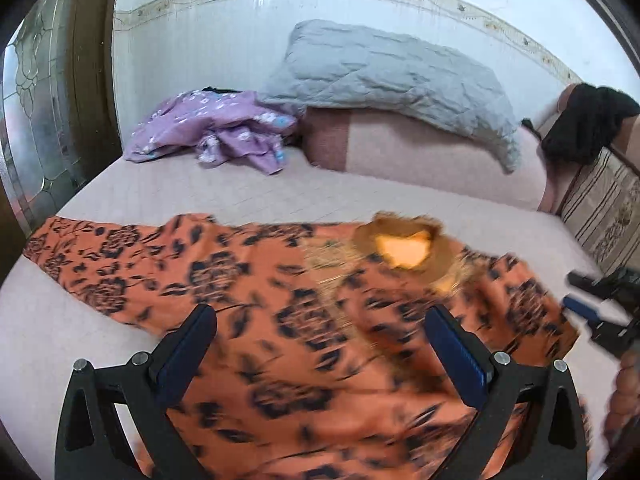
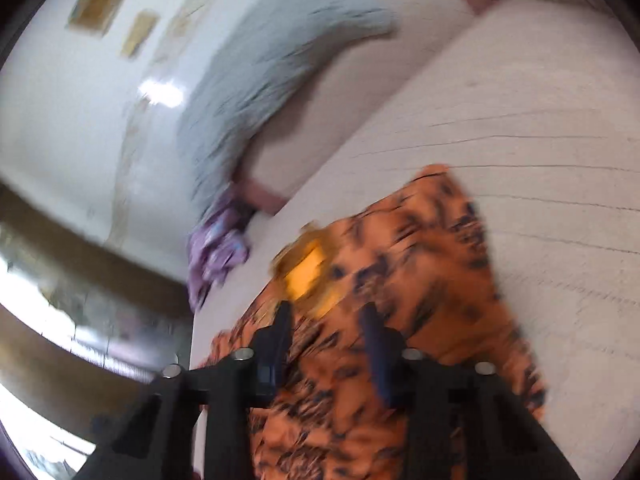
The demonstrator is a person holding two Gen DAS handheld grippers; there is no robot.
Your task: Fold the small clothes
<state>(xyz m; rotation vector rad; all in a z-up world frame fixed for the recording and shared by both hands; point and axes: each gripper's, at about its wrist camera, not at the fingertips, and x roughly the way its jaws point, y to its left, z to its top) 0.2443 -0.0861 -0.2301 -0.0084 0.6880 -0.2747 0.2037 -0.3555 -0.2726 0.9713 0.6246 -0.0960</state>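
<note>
A: Nearest, the left gripper (image 1: pixel 320 320) hovers with jaws spread, empty, over the orange black-flowered garment (image 1: pixel 280 300), probably choosing a fold edge.

B: The right gripper (image 2: pixel 326 320) stands part-open, apparently unloaded. The garment lies spread along the pale pink bed's (image 1: pixel 200 192) near edge; beyond, a crumpled lilac garment (image 1: pixel 216 128).

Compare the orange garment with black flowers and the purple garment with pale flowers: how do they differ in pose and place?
The orange black-flowered garment lies spread out near the camera; the purple pale-flowered garment sits bunched far back, beside the grey quilted pillow. The orange one is directly under the open left tongs; nothing is near the purple one. The orange one shows a yellow-lined neckline; the purple one shows none. Both rest on the pale pink bed.
</note>
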